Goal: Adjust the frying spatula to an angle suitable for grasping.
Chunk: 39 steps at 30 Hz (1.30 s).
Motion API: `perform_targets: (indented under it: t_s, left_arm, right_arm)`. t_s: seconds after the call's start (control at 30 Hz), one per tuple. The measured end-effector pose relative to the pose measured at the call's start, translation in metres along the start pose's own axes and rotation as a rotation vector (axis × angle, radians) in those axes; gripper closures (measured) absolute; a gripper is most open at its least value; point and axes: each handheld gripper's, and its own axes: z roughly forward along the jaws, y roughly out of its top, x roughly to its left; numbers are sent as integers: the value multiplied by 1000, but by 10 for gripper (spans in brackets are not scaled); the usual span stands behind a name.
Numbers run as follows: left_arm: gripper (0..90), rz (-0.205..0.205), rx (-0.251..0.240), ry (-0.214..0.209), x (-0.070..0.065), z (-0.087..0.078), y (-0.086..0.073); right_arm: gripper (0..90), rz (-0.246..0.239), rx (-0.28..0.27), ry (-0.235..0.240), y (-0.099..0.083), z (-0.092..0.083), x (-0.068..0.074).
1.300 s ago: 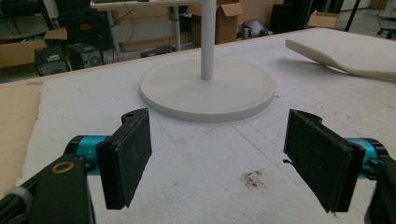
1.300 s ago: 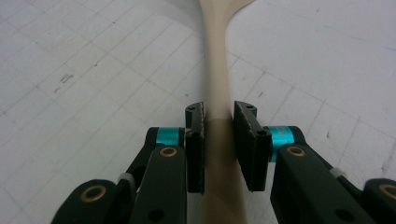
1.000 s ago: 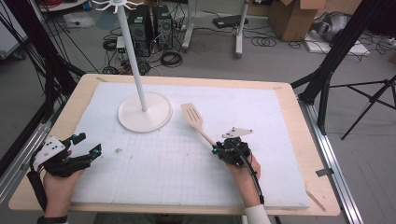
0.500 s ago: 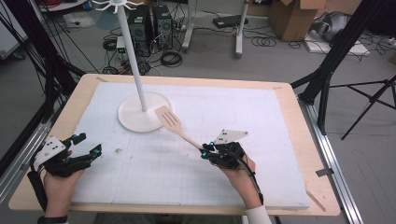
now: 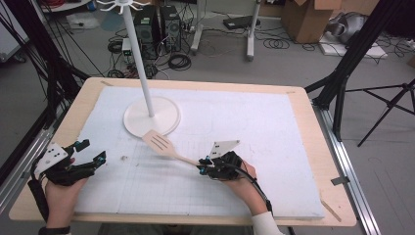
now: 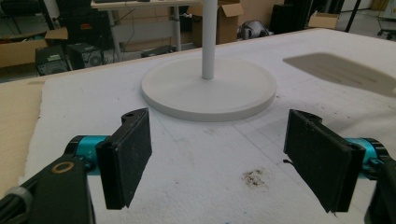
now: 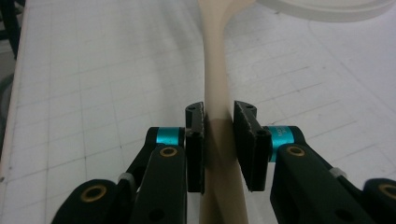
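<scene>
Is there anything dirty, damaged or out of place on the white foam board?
Mostly tidy. A small brown patch of crumbs soils the white foam board just ahead of the open left tool; a pale scrap lies nearby.

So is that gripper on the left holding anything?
No, the left gripper has its jaws spread wide over bare white foam, with nothing between them.

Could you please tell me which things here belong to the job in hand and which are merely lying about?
In the job: wooden spatula, right gripper clamped on its handle, white hook stand.

Lying about: left gripper open and idle, dark crumb spot, cardboard boxes.
</scene>
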Motion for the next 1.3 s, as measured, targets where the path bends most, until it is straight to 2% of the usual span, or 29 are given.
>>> perform_targets:
  t_s: [0.03, 0.23, 0.4, 0.53, 0.57, 0.63, 0.67, 0.7, 0.77, 0.8, 0.83, 0.87, 0.9, 0.93, 0.97, 1.0, 1.03, 1.1, 1.17, 1.2, 1.23, 1.3]
  left_arm:
    - [236, -2, -2, 1, 0, 0, 0]
    - [236, -4, -2, 1, 1, -1, 0]
    - [236, -4, -2, 1, 0, -1, 0]
    - [236, -6, 0, 3, 1, -1, -1]
    - [236, -5, -1, 2, 1, -1, -1]
    - [236, -5, -2, 2, 1, -2, -1]
    - [236, -5, -2, 2, 1, -2, -1]
    - [236, -7, -3, 4, 1, -3, -1]
    - [236, -7, -4, 4, 1, -3, -1]
    - [236, -7, -4, 4, 1, -3, -1]
    - [236, -10, -7, 6, 2, -3, -1]
    - [236, -10, -7, 6, 2, -3, -1]
    - [236, -8, -5, 7, 2, -4, -1]
    - [236, -8, -5, 7, 2, -4, -1]
    - [235, -8, -4, 5, 2, -4, -1]
    - [235, -8, -4, 5, 2, -4, -1]
    - [234, -4, -3, 6, 2, -4, 0]
    - [234, -6, -5, 6, 2, -4, 0]
    - [233, -4, -5, 6, 2, -4, 0]
    - [233, -4, -5, 6, 2, -4, 0]
    - [234, -6, -5, 9, 2, -4, 0]
    - [233, -7, -6, 9, 2, -4, 0]
  right_arm:
    - [745, -15, 18, 19, -1, 4, -1]
    - [744, -51, 34, 59, -1, 9, 0]
    - [743, -78, 106, 58, -4, 19, 0]
    - [738, -68, 97, 52, -5, 20, 0]
    - [709, -66, 105, 50, -5, 20, 0]
    - [571, -61, 90, 21, -6, 18, 0]
    - [571, -61, 90, 21, -6, 18, 0]
    - [552, -32, 58, 21, -5, 13, -1]
    - [497, -29, 25, 6, -5, 6, 0]
    - [497, -29, 25, 6, -5, 6, 0]
    - [433, -12, -11, -18, -6, -2, 2]
    - [433, -12, -11, -18, -6, -2, 2]
    - [374, 15, -58, -59, -7, -11, 5]
    - [374, 15, -58, -59, -7, -11, 5]
    - [341, 53, -118, -79, -12, -20, 8]
    - [341, 53, -118, -79, -12, -20, 8]
    - [280, 95, -167, -102, -17, -29, 12]
    - [264, 119, -213, -138, -22, -37, 17]
    - [235, 170, -260, -158, -28, -45, 20]
    - [235, 170, -260, -158, -28, -45, 20]
    - [208, 215, -306, -180, -35, -51, 24]
    - [208, 268, -340, -204, -41, -56, 28]
